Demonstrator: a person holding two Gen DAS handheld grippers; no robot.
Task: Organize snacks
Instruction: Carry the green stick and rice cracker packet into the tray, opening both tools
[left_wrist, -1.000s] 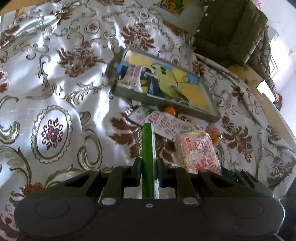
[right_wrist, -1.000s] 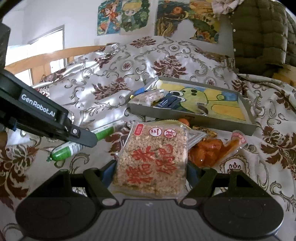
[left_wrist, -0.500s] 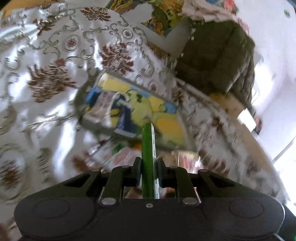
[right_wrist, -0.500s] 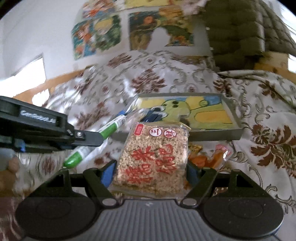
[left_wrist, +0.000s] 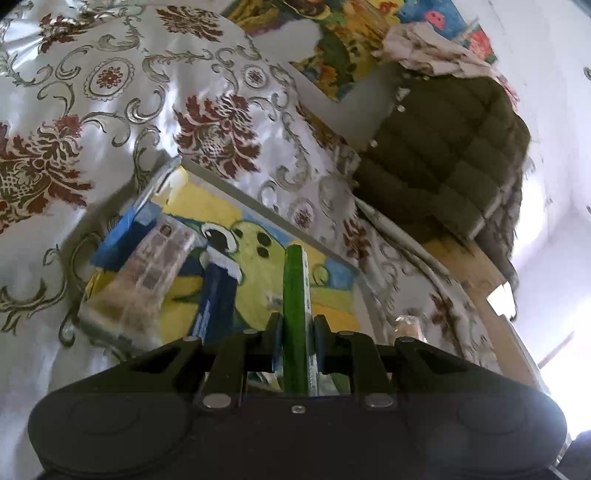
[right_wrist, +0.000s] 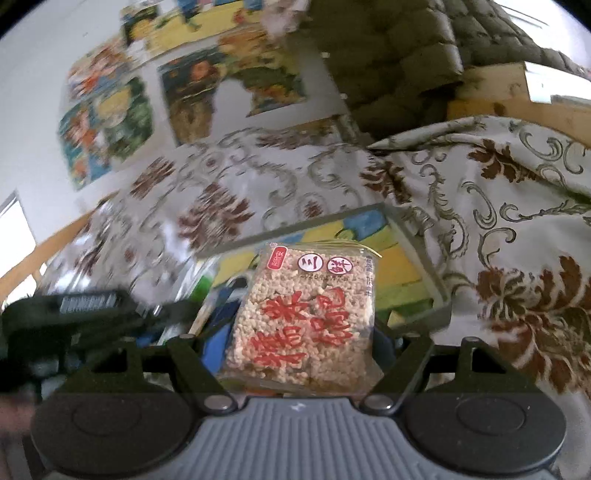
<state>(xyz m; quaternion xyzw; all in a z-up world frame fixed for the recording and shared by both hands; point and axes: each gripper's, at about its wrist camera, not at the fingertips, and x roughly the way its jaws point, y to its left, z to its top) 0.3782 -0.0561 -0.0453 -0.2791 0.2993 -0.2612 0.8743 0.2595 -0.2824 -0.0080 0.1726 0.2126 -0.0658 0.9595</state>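
Note:
My left gripper (left_wrist: 297, 325) is shut on a thin green stick snack (left_wrist: 294, 291) that points forward over the grey tray (left_wrist: 236, 192) with a yellow cartoon bottom. Inside the tray lie a clear packet (left_wrist: 147, 273) and a blue packet (left_wrist: 216, 295). In the right wrist view my right gripper (right_wrist: 299, 343) is shut on a clear packet of puffed rice cake (right_wrist: 306, 314) with red characters. It is held above the near part of the same tray (right_wrist: 417, 258). The left gripper (right_wrist: 92, 314) shows blurred at the left, close beside the rice cake.
A silver bedspread (left_wrist: 110, 110) with brown flower patterns lies under the tray. An olive quilted jacket (left_wrist: 443, 158) hangs at the back right over a wooden bed frame (left_wrist: 476, 273). Cartoon posters (right_wrist: 110, 122) cover the wall behind.
Both grippers have carried their snacks forward from the loose pile to over the tray. The right view has tilted as its wrist rolled. Neither grip has changed.

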